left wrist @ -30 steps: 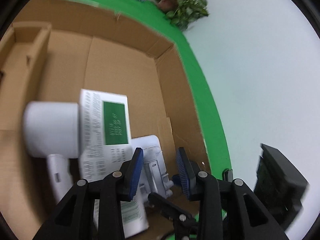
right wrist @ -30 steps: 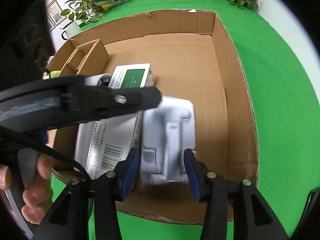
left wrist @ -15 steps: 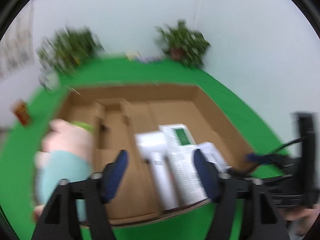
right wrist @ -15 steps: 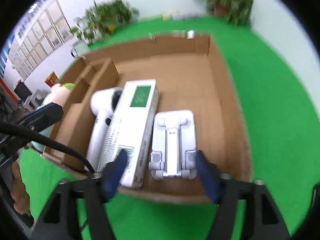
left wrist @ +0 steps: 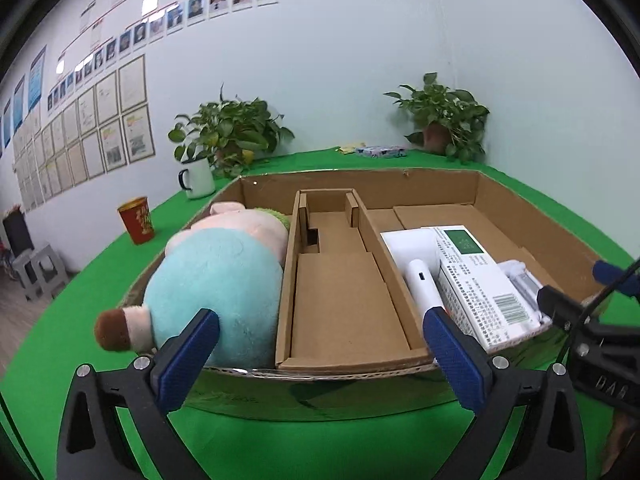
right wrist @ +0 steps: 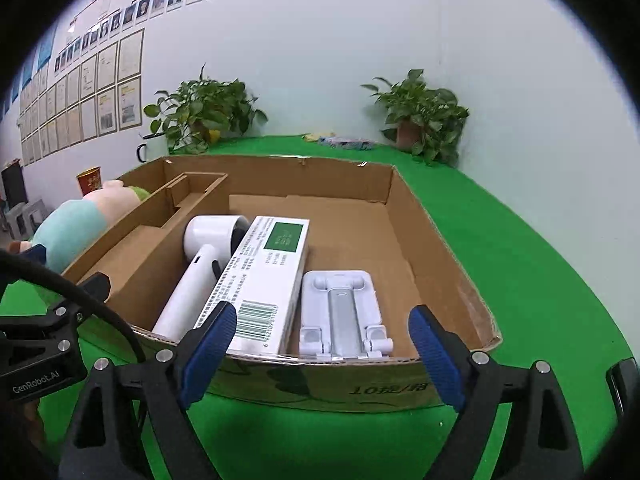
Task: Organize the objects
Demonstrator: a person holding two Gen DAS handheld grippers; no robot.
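Observation:
An open cardboard box (left wrist: 320,392) (right wrist: 432,248) lies on the green table. In its right compartment lie a white hair dryer (left wrist: 416,264) (right wrist: 200,252), a white carton with a green label (left wrist: 476,280) (right wrist: 268,276) and a white folding stand (left wrist: 520,276) (right wrist: 340,312), side by side. A pink and teal plush toy (left wrist: 224,272) (right wrist: 68,228) fills the left compartment. My left gripper (left wrist: 320,320) hovers before the box's near wall, jaws opening, nothing between them. My right gripper (right wrist: 323,314) hovers before the stand and carton, jaws still opening and empty.
A cardboard divider insert (left wrist: 336,296) splits the box. Behind it stand two potted plants (left wrist: 228,136) (left wrist: 444,120), a white mug (left wrist: 196,178), a red cup (left wrist: 136,220) and small packets (left wrist: 380,151). Grey stools (left wrist: 36,272) stand off the table's left edge.
Both grippers have backed out of the box to its near wall and widened their jaws. The right jaws were around the white stand before. The left view swung up from the box floor.

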